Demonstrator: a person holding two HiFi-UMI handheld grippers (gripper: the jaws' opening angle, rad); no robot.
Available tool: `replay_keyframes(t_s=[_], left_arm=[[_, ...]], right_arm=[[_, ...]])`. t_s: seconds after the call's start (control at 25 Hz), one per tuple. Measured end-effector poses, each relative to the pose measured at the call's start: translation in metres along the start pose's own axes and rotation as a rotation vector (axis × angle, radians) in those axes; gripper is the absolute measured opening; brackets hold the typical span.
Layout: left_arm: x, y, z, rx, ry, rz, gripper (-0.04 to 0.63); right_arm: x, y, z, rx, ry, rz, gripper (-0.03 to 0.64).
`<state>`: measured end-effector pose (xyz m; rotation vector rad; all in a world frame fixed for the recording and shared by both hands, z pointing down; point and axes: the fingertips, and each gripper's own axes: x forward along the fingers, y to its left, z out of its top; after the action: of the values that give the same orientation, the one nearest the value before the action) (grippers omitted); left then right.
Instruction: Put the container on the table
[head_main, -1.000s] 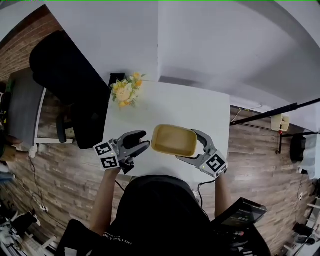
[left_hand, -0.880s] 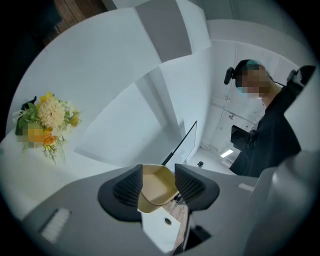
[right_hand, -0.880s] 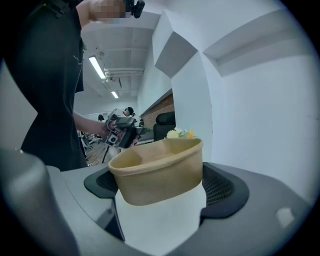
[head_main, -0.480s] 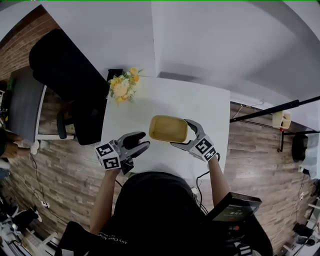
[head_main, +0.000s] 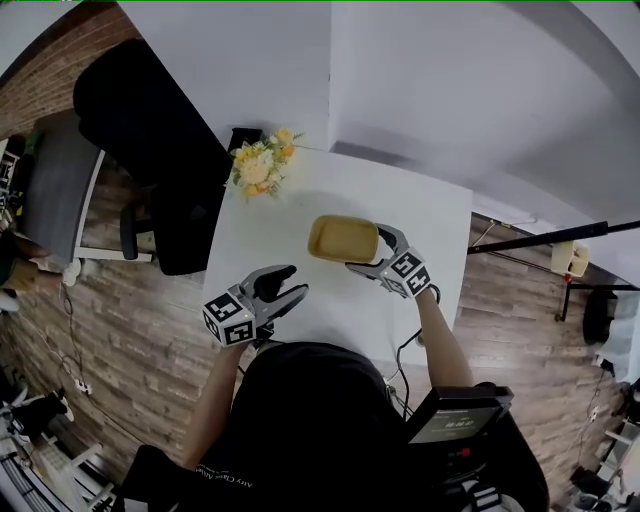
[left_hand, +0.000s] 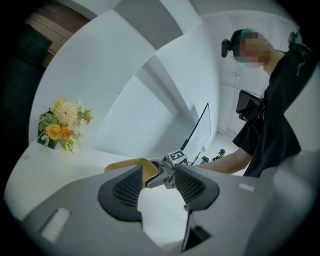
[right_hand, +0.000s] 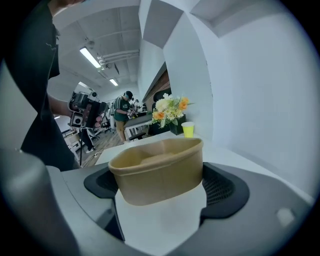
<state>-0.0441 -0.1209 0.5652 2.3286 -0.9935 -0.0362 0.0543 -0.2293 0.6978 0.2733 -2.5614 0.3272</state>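
A tan, oval, empty container (head_main: 343, 238) is over the white table (head_main: 300, 215), right of its middle. My right gripper (head_main: 370, 248) is shut on it, one jaw pressing each side of the container (right_hand: 157, 170). Its base is low over the tabletop; I cannot tell whether it touches. My left gripper (head_main: 293, 280) hovers near the table's front left edge, open, with nothing between its fingers. From the left gripper view, the container (left_hand: 125, 164) and the right gripper's marker cube (left_hand: 177, 156) show just beyond my open left gripper (left_hand: 157, 175).
A bouquet of yellow and orange flowers (head_main: 262, 165) stands at the table's far left corner, with a small yellow-green cup (right_hand: 188, 129) beside it. A black chair (head_main: 150, 130) stands left of the table. White walls rise behind the table. Another person (right_hand: 122, 112) stands far off.
The right gripper has carried the container farther out over the table and lower. The left gripper has sunk a little and stays open.
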Motion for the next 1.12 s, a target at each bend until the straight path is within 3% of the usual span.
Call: replay_keyframes(t_s=[0.16,0.4,1.12], left_arm=[[-0.002,0.006,-0.002,-0.019,-0.016,0.053,0.178],[-0.006,0.011,-0.008,-0.053,-0.029,0.073,0.178],[0.000,0.018,-0.021,-0.121,0.006,0.038,0.178]], right_arm=[[0.014,-0.011,-0.003,0.029,0.017,0.010,0.517],[0.036,-0.024,-0.015,0.034,0.070,0.025,0.517],[0.050,-0.041,-0.062,-0.012,0.263,-0.003,0.520]])
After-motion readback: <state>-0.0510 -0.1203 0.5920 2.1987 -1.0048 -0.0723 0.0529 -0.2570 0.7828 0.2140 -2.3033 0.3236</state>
